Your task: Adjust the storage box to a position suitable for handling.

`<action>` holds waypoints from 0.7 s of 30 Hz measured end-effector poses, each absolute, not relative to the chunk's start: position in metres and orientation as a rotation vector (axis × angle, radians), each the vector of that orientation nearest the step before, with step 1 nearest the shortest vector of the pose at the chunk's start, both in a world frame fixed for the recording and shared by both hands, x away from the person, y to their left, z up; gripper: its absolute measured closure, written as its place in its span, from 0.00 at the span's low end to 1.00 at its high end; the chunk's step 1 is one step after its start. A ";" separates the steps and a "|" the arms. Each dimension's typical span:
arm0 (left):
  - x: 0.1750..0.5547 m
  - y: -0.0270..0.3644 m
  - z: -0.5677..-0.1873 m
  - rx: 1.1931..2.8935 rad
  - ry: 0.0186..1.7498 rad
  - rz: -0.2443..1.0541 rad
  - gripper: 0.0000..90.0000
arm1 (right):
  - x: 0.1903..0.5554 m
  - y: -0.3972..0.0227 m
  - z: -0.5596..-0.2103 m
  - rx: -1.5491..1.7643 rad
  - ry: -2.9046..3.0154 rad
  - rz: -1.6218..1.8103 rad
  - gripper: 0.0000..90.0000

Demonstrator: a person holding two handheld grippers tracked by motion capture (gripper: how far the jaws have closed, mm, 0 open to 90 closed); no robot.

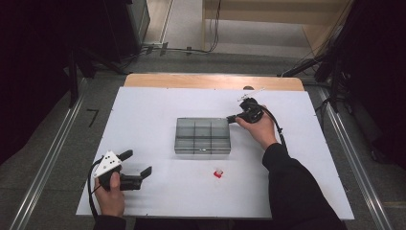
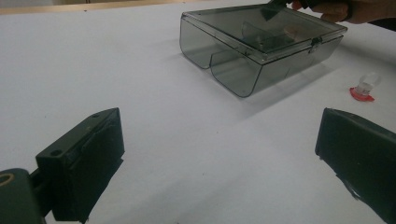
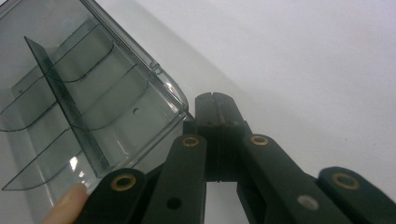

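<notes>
Nearest the person, by the front left corner of the white table (image 1: 143, 120), the left hand (image 1: 111, 194) holds the left gripper (image 1: 139, 164) low over the surface. Its jaws stand wide apart with nothing between them, and in the left gripper view the bare tabletop shows between the two black jaws of that gripper (image 2: 219, 154). A grey three-cornered plate (image 1: 107, 164) sits on top of it, and a cable trails back past the hand.

A little farther in, right of the table's middle and toward its front edge, a small clear cap with a red base (image 1: 218, 173) stands alone, well apart from both grippers. The left gripper view shows it (image 2: 364, 87) just beside the front right corner of the box, not touching it.

At the middle of the table lies a smoky clear plastic box (image 1: 202, 135) with its lid down and a small latch on the front side. Dividers inside split it into compartments; what they hold, if anything, cannot be made out.

Beyond it, at the box's far right corner, the right hand (image 1: 258, 129) in a dark sleeve holds the right gripper (image 1: 231, 119). Its jaws are pressed together on nothing, and in the right gripper view the tip of this gripper (image 3: 212, 105) lies against the rounded corner of the box (image 3: 93, 102). A fingertip (image 3: 67, 205) shows at the bottom edge of that view.
</notes>
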State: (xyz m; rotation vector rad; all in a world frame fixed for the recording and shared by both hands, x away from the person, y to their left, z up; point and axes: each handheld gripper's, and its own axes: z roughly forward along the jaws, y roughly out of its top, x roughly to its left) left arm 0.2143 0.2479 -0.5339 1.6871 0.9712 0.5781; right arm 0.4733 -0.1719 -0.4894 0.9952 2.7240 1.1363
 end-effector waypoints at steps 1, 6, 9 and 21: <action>0.214 0.248 -0.534 1.688 0.971 0.577 0.02 | 0.473 -0.172 -0.489 0.995 2.724 1.136 0.98; 0.215 0.247 -0.534 1.692 0.976 0.578 0.02 | 0.470 -0.165 -0.490 0.970 2.745 1.146 0.98; 0.215 0.248 -0.534 1.684 0.975 0.574 0.02 | 0.468 -0.160 -0.491 0.952 2.757 1.155 0.98; 0.215 0.249 -0.534 1.679 0.976 0.569 0.02 | 0.457 -0.143 -0.492 0.885 2.801 1.149 0.98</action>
